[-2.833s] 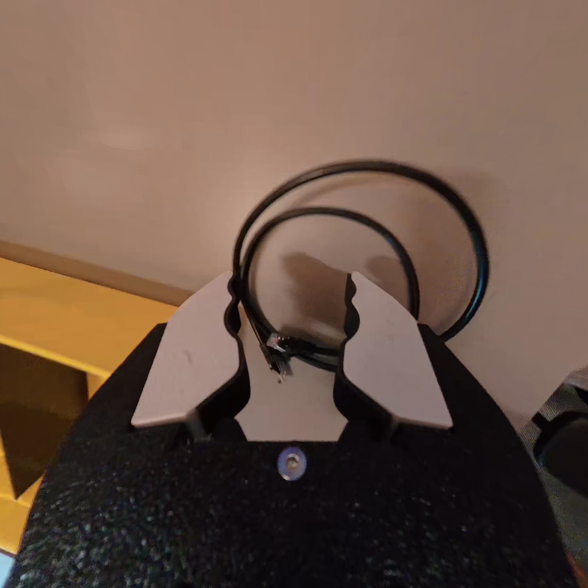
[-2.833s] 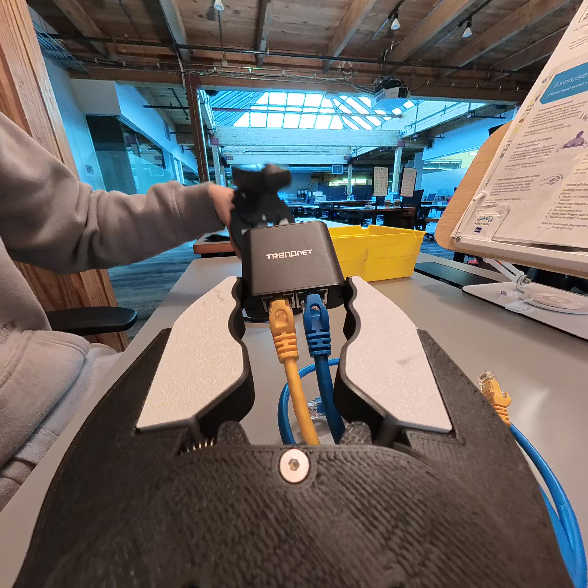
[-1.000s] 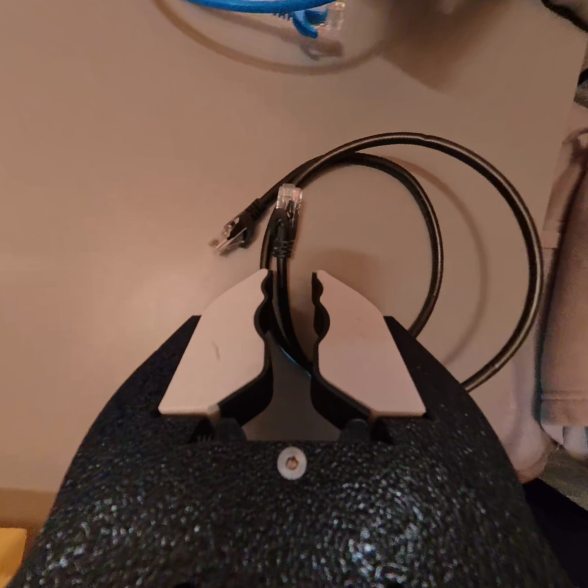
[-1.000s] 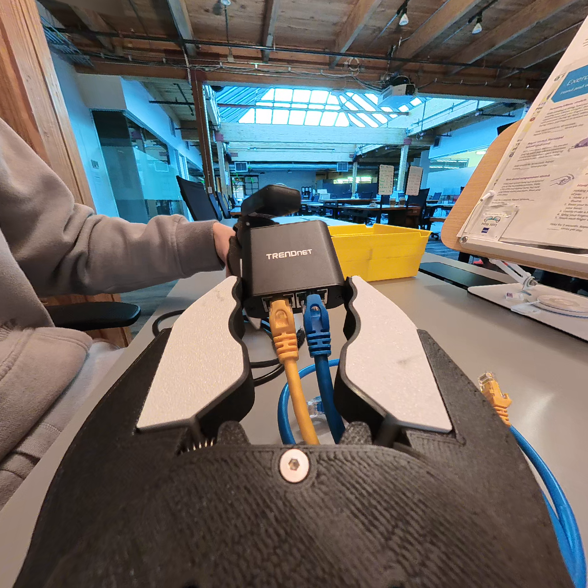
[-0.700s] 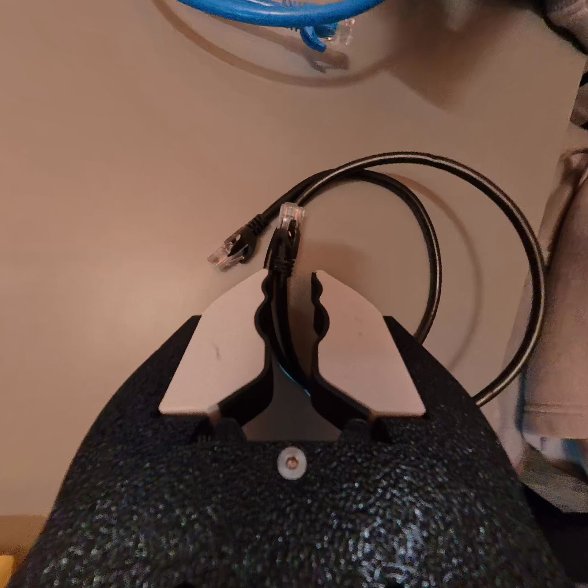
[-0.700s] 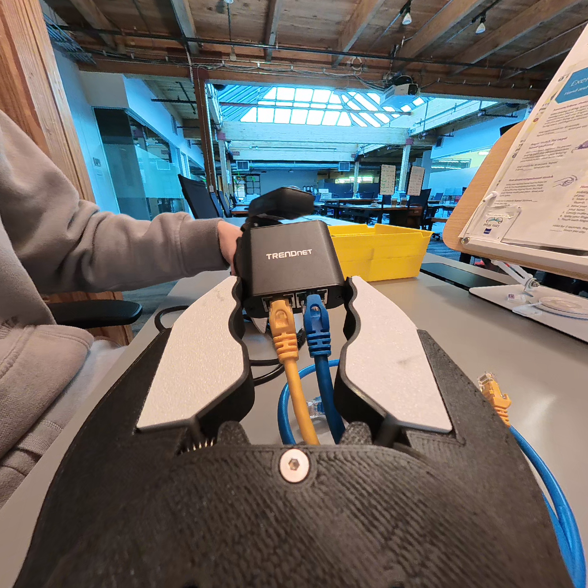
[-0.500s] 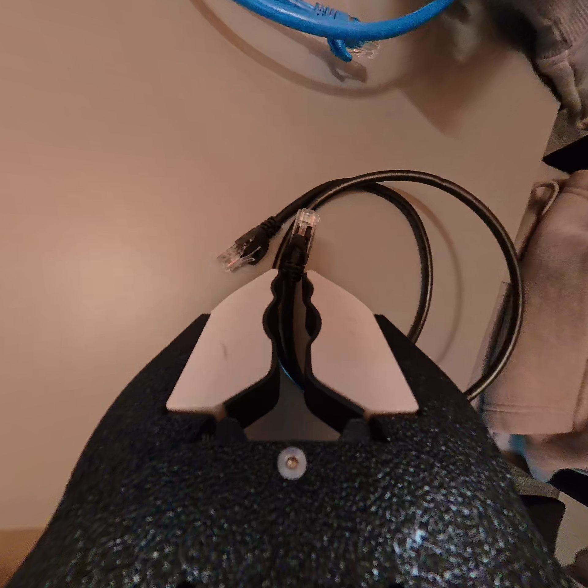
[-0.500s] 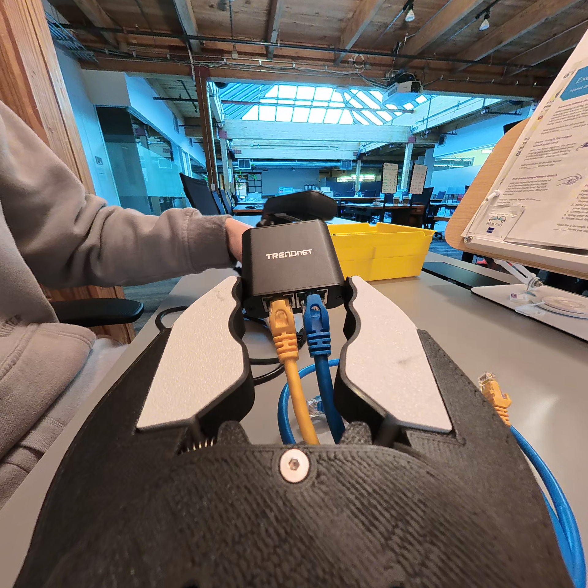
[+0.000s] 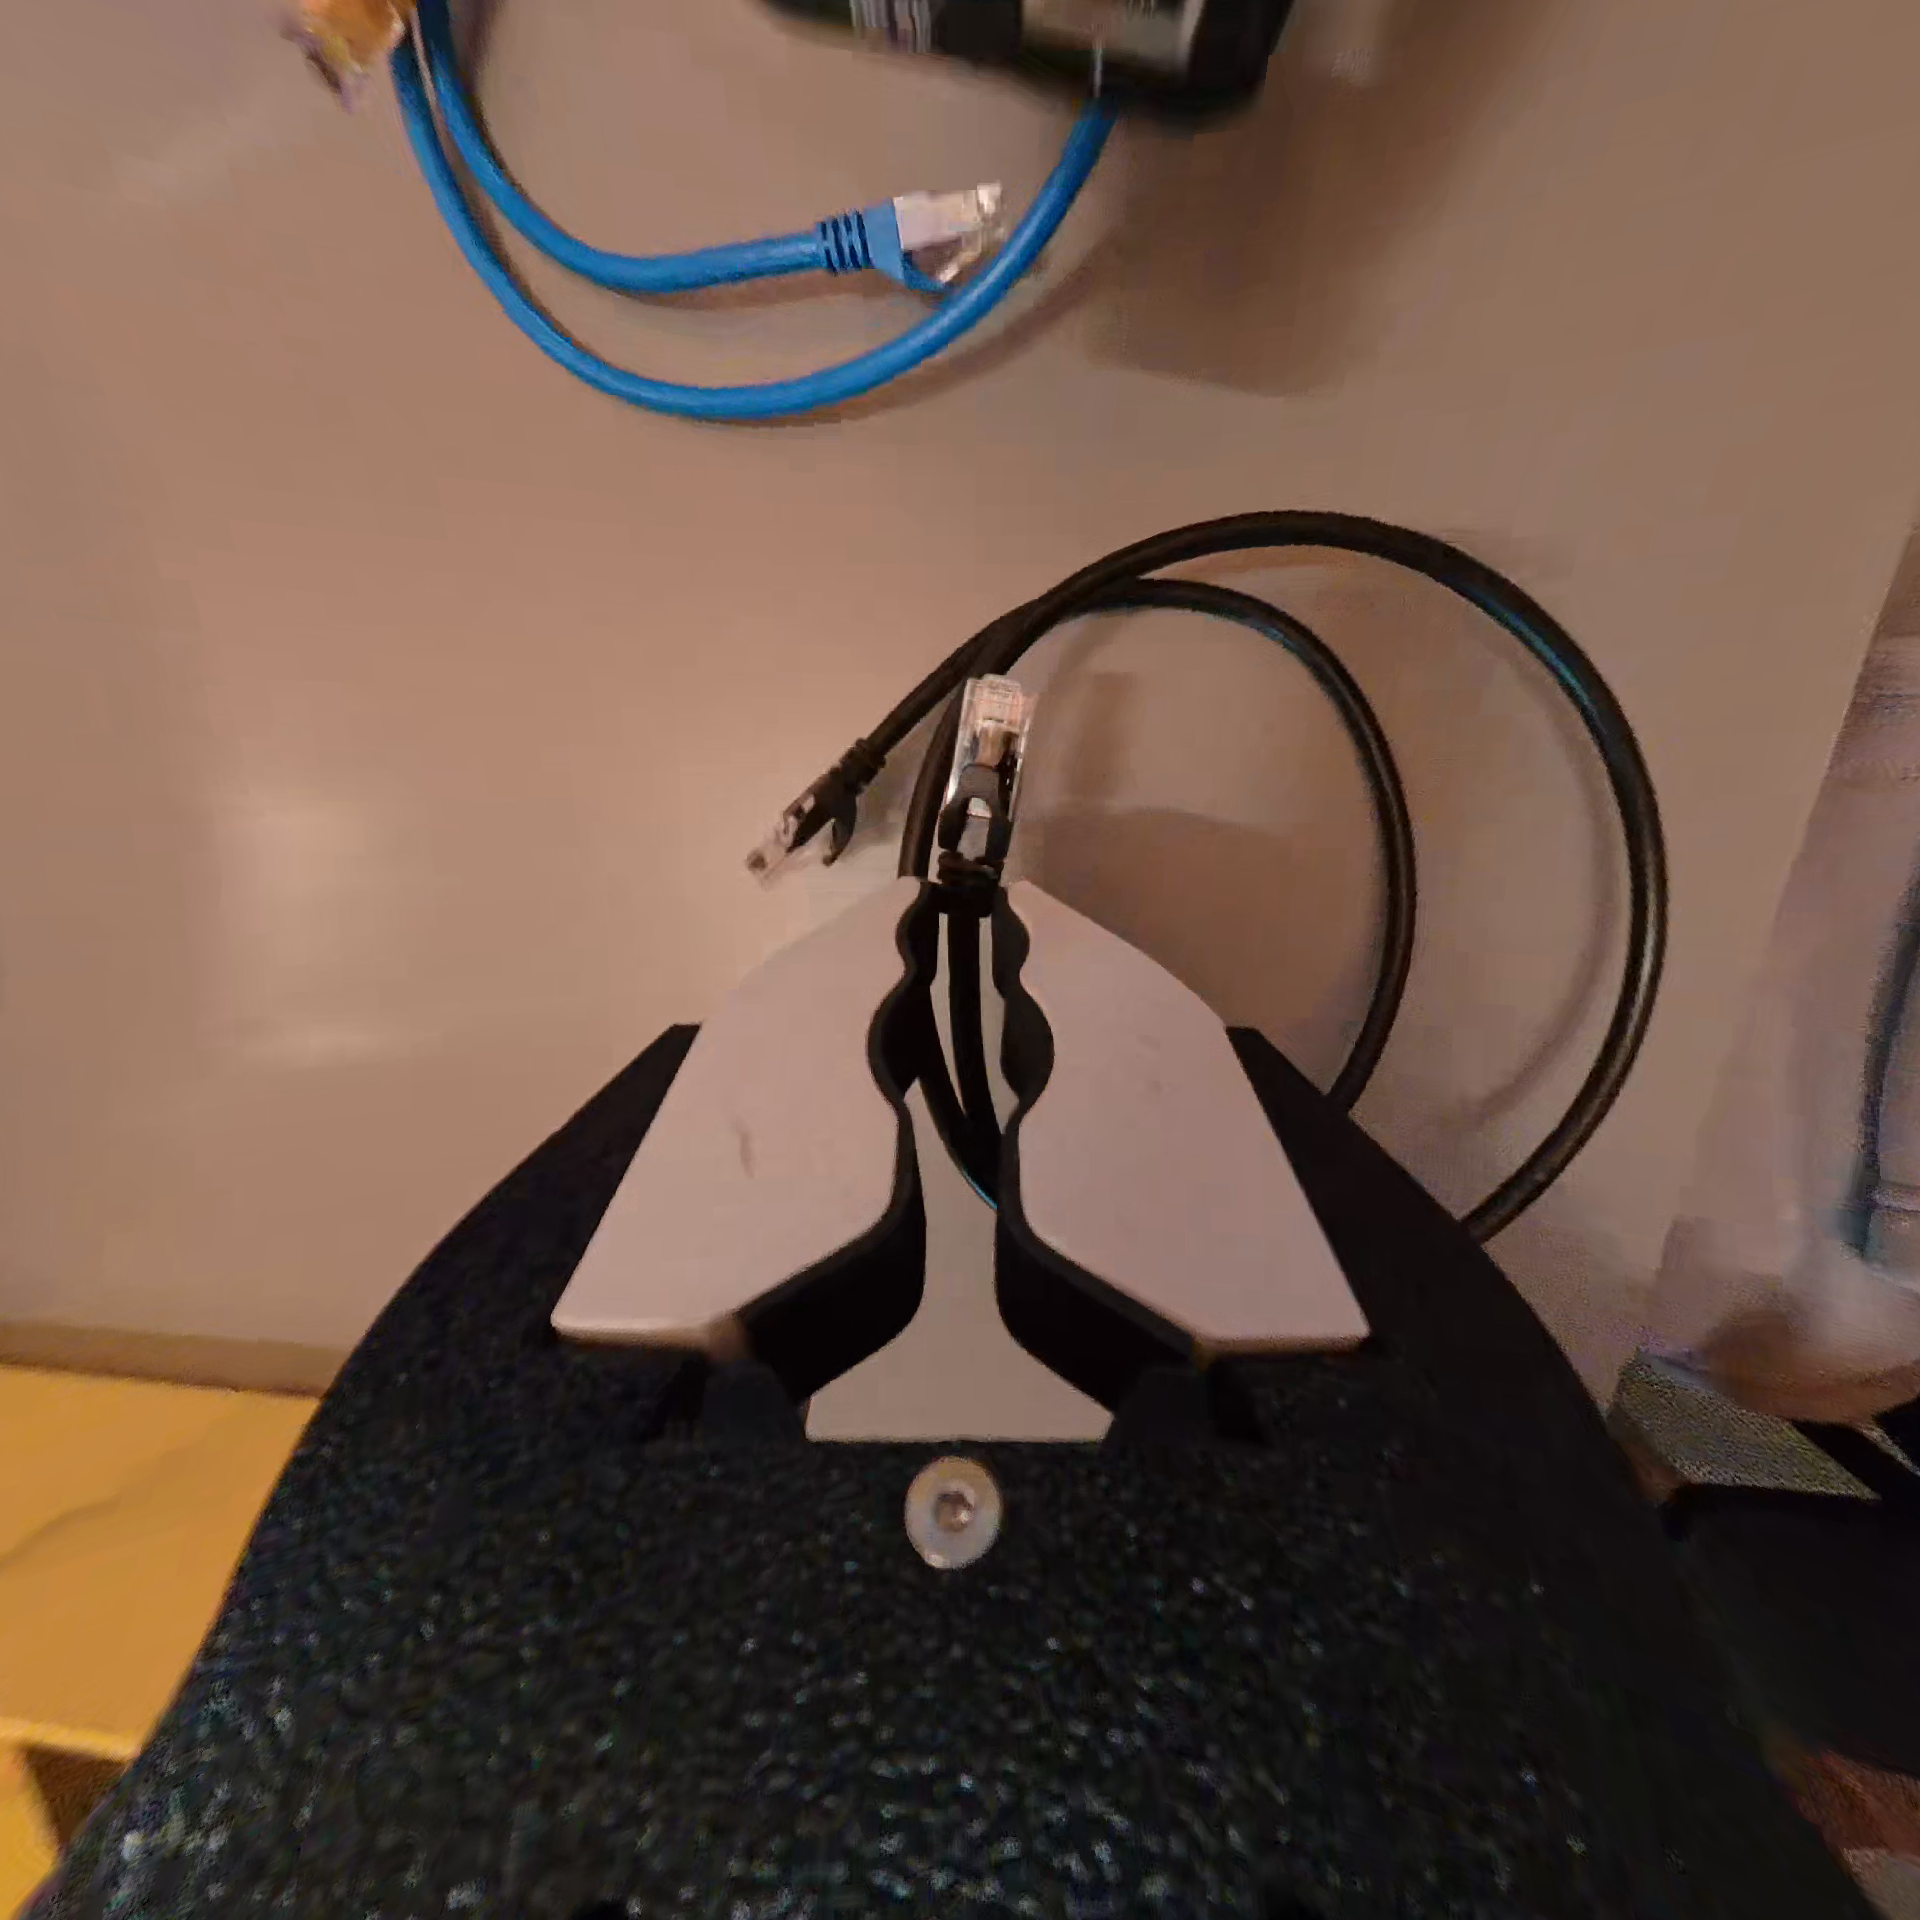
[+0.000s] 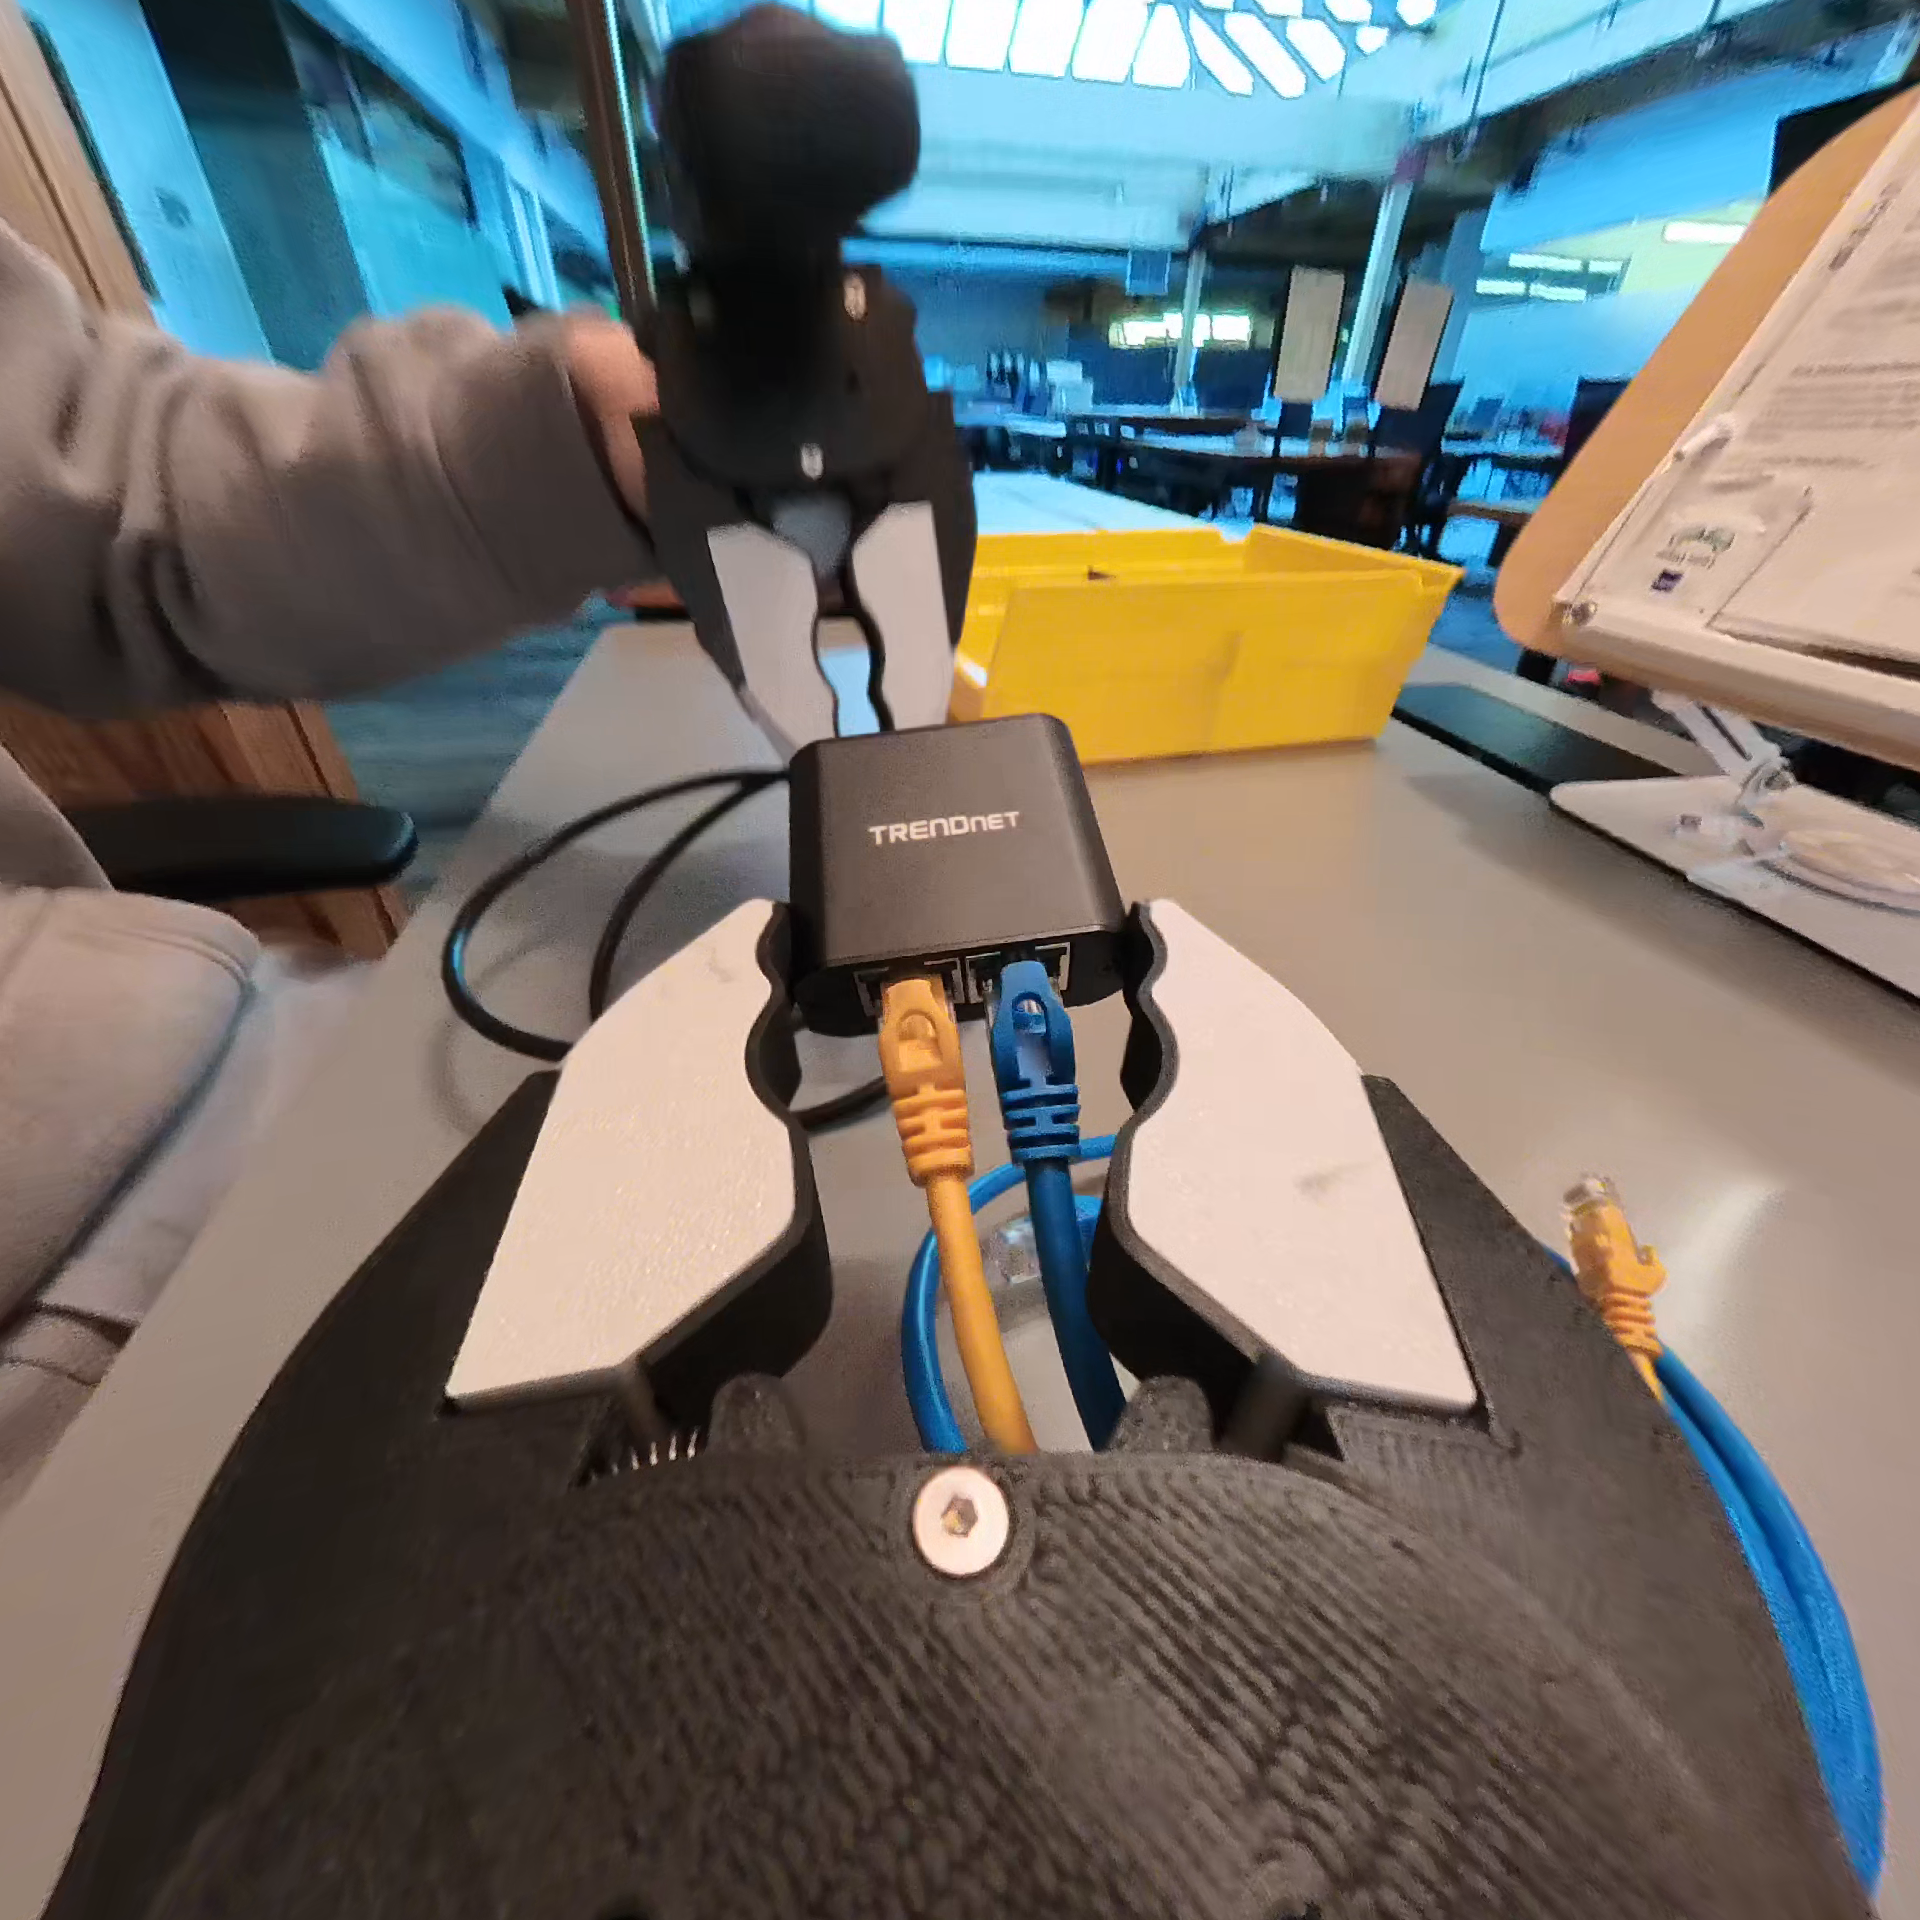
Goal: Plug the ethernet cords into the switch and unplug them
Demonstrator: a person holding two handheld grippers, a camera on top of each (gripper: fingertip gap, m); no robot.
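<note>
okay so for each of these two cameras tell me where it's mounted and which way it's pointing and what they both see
Left wrist view: on the left gripper, looking down at the table; its fingers pinch the black cord.
Right wrist view: on the right gripper, low, facing across the table at the switch it grips; the person's grey sleeve shows.
Shared: switch, blue cord, black cord, table; the right view also shows the left gripper.

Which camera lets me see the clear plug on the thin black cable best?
The left wrist view. The clear plug on the thin black cable pokes out just past the closed left gripper, sharp and centred. The right wrist view shows only loops of that cable on the grey table; the small black switch box hides the plug.
</note>
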